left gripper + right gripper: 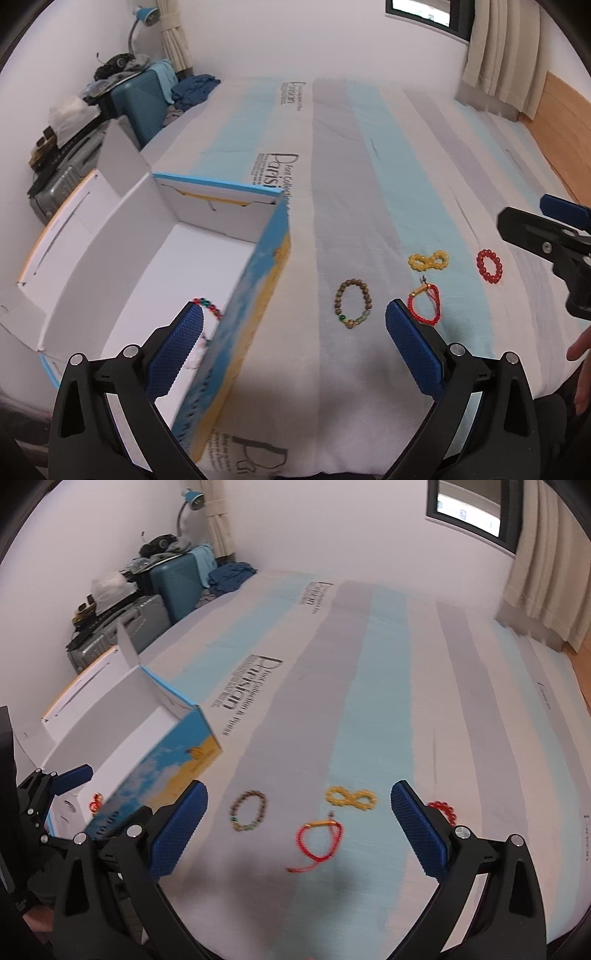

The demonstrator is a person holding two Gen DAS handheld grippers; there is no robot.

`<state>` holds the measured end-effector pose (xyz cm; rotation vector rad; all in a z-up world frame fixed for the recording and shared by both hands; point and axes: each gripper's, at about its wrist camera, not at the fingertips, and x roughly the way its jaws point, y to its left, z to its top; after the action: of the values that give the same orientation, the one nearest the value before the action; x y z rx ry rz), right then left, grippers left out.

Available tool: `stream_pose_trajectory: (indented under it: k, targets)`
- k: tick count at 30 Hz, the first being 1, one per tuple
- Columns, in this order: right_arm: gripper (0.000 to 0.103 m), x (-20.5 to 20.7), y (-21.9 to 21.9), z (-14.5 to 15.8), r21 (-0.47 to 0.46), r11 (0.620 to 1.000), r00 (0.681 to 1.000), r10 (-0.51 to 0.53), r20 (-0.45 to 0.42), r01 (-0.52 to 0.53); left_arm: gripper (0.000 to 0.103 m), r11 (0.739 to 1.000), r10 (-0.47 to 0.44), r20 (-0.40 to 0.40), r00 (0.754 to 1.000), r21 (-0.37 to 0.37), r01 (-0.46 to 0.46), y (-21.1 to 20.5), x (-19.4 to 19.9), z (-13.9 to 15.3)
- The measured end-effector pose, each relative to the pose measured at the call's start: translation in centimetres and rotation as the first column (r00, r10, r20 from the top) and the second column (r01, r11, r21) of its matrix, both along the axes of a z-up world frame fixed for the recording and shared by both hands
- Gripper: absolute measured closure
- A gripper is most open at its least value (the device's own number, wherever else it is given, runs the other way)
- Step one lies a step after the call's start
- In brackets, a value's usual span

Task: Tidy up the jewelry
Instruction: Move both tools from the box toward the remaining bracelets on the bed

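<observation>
An open white and blue box (255, 280) (155, 760) lies on the bed at the left; a red-green bead bracelet (208, 306) lies inside it. On the sheet lie a brown bead bracelet (352, 304) (249, 810), a red cord bracelet (424, 304) (319, 843), a yellow bead bracelet twisted in a figure eight (428, 260) (351, 797) and a red bead bracelet (489, 266) (443, 810). My left gripper (295, 325) is open and empty, straddling the box's right wall. My right gripper (299, 812) is open and empty above the bracelets.
The bed sheet (369, 166) has pale blue and grey stripes with printed text. Suitcases with clothes (122, 96) stand past the bed at the far left. A curtain (498, 55) and a wooden headboard (561, 110) are at the right.
</observation>
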<state>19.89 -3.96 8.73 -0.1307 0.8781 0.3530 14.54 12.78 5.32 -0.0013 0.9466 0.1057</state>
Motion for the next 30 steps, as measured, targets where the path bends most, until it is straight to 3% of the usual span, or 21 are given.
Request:
stream_pose_trajectory:
  k: [12,30]
  targets:
    - [0.007,1.1,-3.9,-5.4,-0.036,0.999,0.999,-0.032,-0.040,0.030,0.006,0.999,-0.032,-0.030,0.999,0.003,0.032,-2.9,2.3,-5.1]
    - [0.008,2.4,-3.2,-14.5,-0.107,0.993,0.993,0.042,-0.114,-0.055,0.008,0.999,-0.030,-0.050,0.998,-0.011,0.030,-3.9,6.0,-11.5]
